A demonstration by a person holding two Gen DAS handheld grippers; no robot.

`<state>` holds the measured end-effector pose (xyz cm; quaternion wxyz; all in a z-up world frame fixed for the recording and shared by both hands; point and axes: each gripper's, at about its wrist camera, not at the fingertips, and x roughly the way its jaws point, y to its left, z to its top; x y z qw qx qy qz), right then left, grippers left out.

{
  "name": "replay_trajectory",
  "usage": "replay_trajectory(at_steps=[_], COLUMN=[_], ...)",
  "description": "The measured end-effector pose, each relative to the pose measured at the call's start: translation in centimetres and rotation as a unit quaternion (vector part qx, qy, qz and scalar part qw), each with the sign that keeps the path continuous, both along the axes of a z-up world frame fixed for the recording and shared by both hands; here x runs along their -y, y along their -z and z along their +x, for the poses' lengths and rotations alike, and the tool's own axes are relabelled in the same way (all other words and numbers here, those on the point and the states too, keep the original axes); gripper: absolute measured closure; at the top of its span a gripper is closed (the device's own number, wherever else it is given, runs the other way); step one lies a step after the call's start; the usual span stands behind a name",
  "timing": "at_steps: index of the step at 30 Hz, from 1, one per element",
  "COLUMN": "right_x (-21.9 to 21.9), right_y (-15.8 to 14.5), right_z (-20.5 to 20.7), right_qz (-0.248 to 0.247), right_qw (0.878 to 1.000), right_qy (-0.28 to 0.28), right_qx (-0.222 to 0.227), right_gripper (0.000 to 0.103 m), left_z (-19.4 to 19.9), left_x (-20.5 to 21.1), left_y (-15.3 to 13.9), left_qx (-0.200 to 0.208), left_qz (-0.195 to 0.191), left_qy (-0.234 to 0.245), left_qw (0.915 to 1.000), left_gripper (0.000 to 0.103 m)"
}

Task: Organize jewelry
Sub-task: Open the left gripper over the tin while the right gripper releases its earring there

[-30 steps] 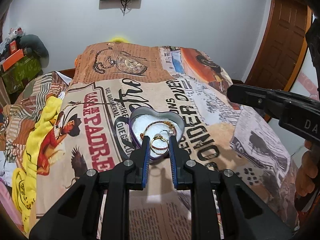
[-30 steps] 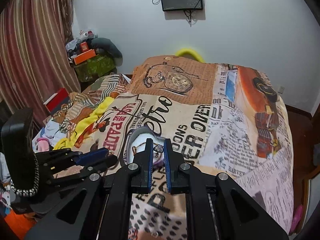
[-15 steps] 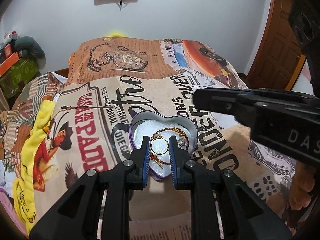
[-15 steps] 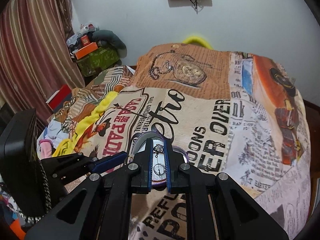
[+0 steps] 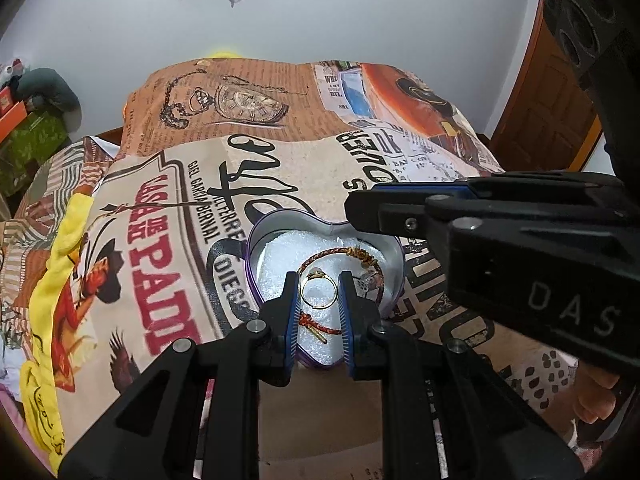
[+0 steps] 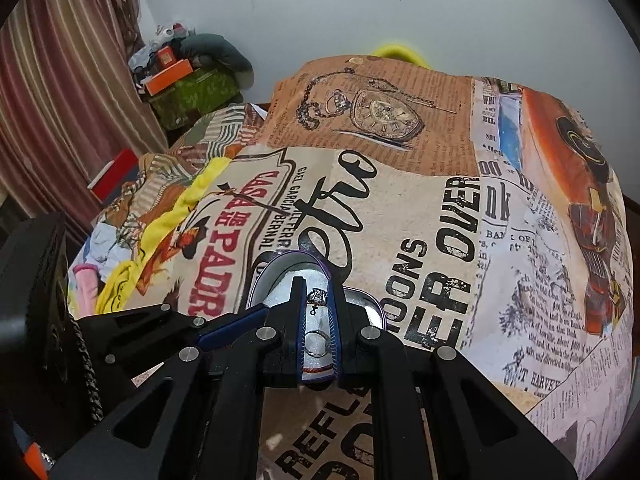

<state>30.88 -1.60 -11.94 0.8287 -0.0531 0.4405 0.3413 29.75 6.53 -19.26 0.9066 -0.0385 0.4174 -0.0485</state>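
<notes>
A heart-shaped tin [image 5: 256,252] with a purple rim and white lining sits on the printed bedspread. A red and gold braided bracelet [image 5: 340,254] lies inside it. My left gripper [image 5: 318,284] is shut on a gold ring [image 5: 319,295] and holds it over the tin. My right gripper [image 6: 316,292] is shut on a small silver charm [image 6: 317,300] over the same tin [image 6: 276,270]. The right gripper also shows in the left wrist view [image 5: 384,208], reaching over the tin's right lobe. A silver ring [image 6: 318,343] shows between the right gripper's fingers.
The bedspread [image 5: 168,216] with newspaper prints covers the bed. A yellow cloth [image 5: 60,280] lies along its left edge. Clutter and a green box [image 6: 192,92] stand at the far left by a curtain. A wooden door [image 5: 548,112] is at the right.
Both grippers have moved forward and down over the tin. The right gripper has swung in from the right across the tin.
</notes>
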Motion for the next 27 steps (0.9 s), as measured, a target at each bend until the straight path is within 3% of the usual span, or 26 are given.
replay_trajectory(at_steps=[12,22,27], right_x=[-0.2,0.7,2.0], right_y=[0.6,-1.1,-2.5], right_z=[0.4,-1.1,-2.7], right_qz=[-0.009,-0.015,-0.016], right_qw=[1.0,1.0,1.0], right_qy=[0.002,0.002,0.009], right_qx=[-0.016,-0.004,0.013], right_gripper=[0.093,0.091,0.089], left_z=[-0.4,-2.3,-4.0], left_x=[-0.6,-0.7,-0.4], left_y=[0.1,-2.5,-4.4], left_qx=[-0.008,0.007,0.024], left_qz=[0.005,0.01,0.014], left_qy=[-0.009,-0.016,-0.022], left_qw=[0.9999,0.9998,0.9994], left_gripper=[0.085,0.084,0.073])
